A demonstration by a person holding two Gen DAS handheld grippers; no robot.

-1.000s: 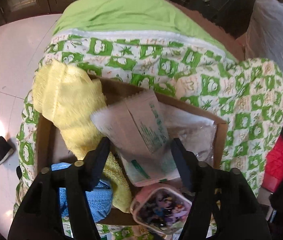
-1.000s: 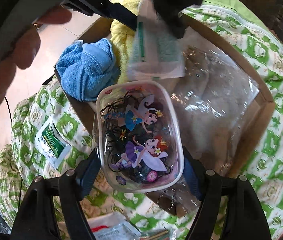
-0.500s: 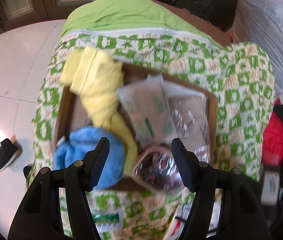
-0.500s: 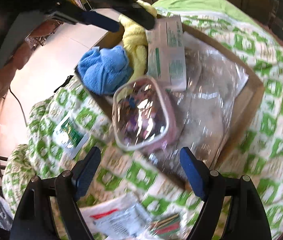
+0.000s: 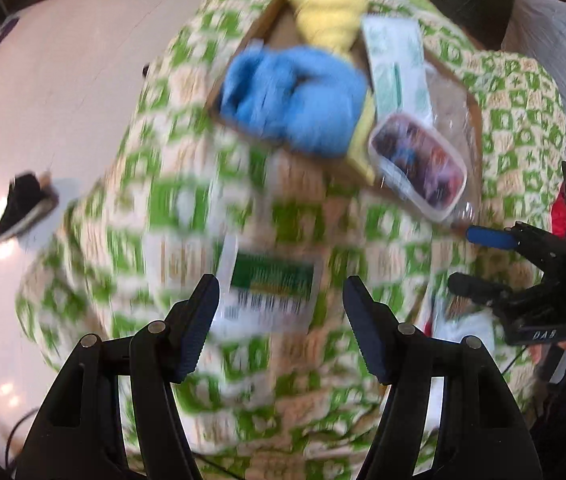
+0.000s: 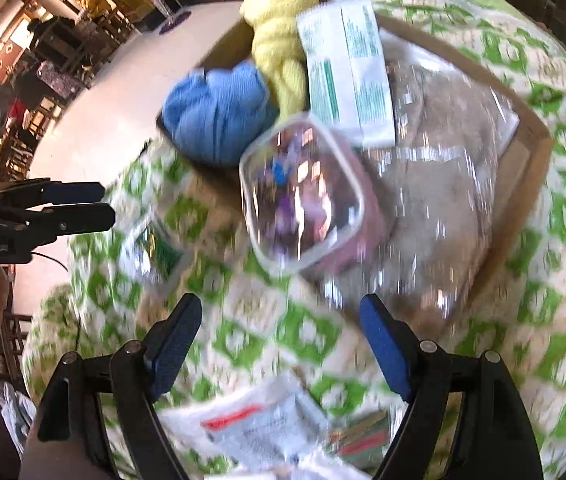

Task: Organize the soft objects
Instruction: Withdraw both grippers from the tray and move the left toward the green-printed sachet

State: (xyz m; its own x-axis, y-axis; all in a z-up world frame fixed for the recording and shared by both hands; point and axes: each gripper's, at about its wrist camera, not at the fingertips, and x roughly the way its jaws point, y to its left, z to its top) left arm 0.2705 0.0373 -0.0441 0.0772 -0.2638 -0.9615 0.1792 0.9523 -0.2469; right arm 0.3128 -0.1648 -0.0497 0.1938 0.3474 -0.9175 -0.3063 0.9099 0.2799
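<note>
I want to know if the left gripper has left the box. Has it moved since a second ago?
Yes. The left gripper has pulled back from the cardboard box and now hangs open over a green-labelled packet on the blanket.

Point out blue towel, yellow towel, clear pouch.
blue towel (image 6: pixel 219 120), right wrist view, middle of the bundle
yellow towel (image 6: pixel 279 44), right wrist view, twisted middle
clear pouch (image 6: pixel 303 196), right wrist view, transparent top face

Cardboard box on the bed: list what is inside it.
The cardboard box holds a blue towel, a yellow towel, a white-and-green packet, a clear cartoon-print pouch and a clear bag of something beige. Anything beneath these is covered.
</note>
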